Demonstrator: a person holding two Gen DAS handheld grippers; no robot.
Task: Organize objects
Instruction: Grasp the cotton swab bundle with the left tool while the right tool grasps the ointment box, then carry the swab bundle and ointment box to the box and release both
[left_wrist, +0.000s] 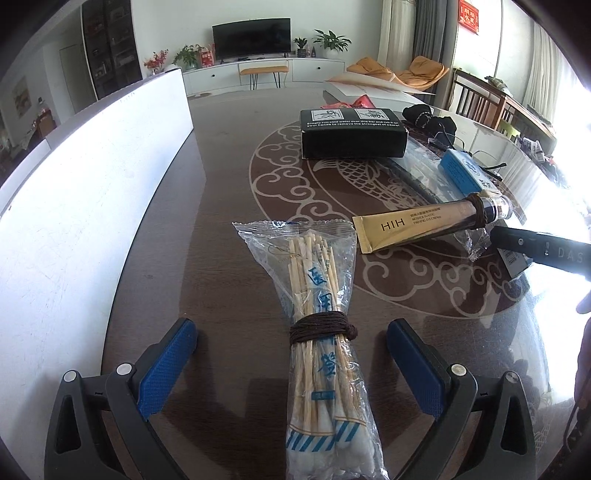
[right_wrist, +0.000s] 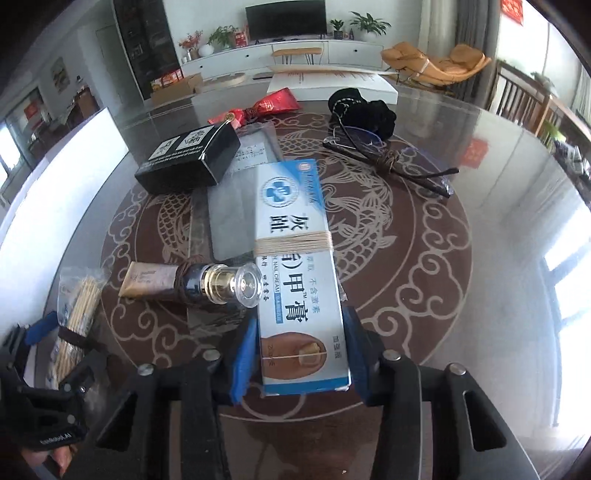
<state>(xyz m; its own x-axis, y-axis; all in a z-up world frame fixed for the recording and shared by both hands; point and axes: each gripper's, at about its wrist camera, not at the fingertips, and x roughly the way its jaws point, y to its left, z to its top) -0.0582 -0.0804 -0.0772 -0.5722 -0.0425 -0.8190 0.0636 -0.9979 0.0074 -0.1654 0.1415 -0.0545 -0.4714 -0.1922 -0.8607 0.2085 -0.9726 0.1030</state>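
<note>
The nail cream box (right_wrist: 299, 273), bound with pale string, sits clamped between the right tongs (right_wrist: 301, 354), whose blue pads press its sides; it reaches over the gold tube (right_wrist: 192, 282). Only the left wrist view shows the left tongs (left_wrist: 291, 365) standing apart around the tied swab packet (left_wrist: 317, 325) on the surface (left_wrist: 221, 184). Farther off lie the black box (right_wrist: 188, 158) and glasses (right_wrist: 388, 158).
</note>
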